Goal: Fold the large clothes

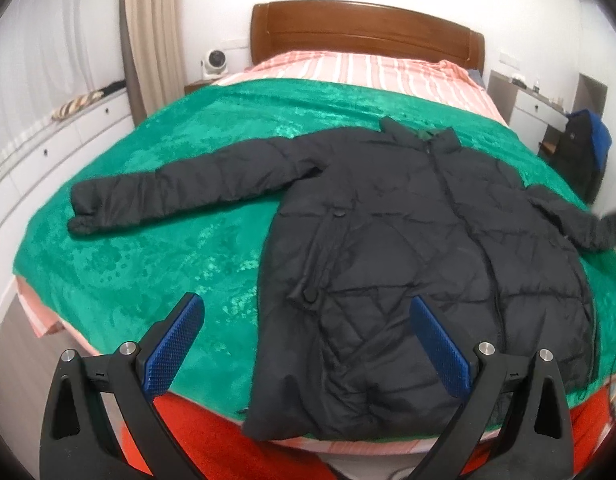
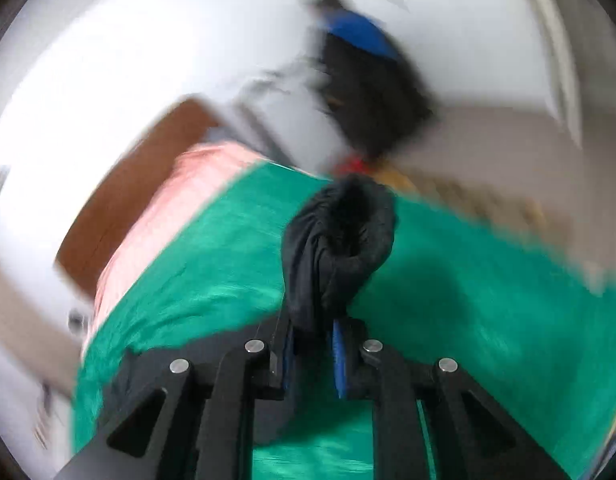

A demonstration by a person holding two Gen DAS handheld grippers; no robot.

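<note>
The black padded coat (image 1: 408,248) lay spread on the bed's green blanket (image 1: 167,248). My right tool (image 2: 314,340) pinched its soft, bulky cuff (image 2: 340,240); my left tool (image 1: 303,344) hung wide, empty. Puffy, slippery, compressible: sleeve ends seemed best.

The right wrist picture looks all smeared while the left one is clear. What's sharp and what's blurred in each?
Left wrist view: sharp on the black coat and green blanket, though bowed by the fisheye. Right wrist view: room and blanket streaked; only the right gripper and the cuff it clamps stay fairly crisp.
</note>
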